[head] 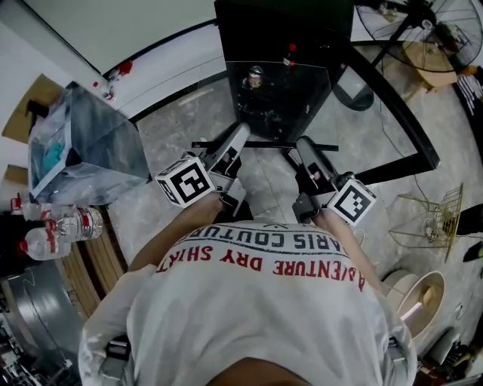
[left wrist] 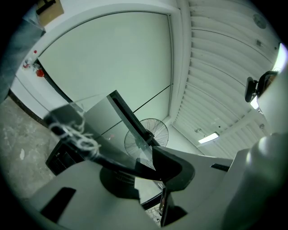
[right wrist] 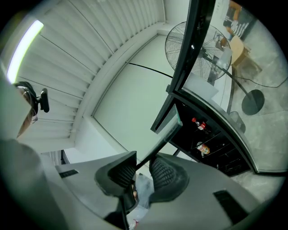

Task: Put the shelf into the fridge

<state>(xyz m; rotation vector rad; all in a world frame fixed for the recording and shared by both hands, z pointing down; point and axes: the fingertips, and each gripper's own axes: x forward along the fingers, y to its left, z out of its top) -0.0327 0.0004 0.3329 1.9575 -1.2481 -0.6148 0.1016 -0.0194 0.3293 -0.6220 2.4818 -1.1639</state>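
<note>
Left gripper (head: 241,136) and right gripper (head: 303,144) clamp the near edge of the shelf (head: 309,84), held level, pointing toward the fridge (head: 287,30).

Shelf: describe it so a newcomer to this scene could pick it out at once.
Find the black fridge at the top of the head view. Right before it a flat shelf is clamped at its near edge by the left gripper and right gripper. It is a small clear glass pane with a dark near edge, unlike the big black-framed door beside it.
</note>
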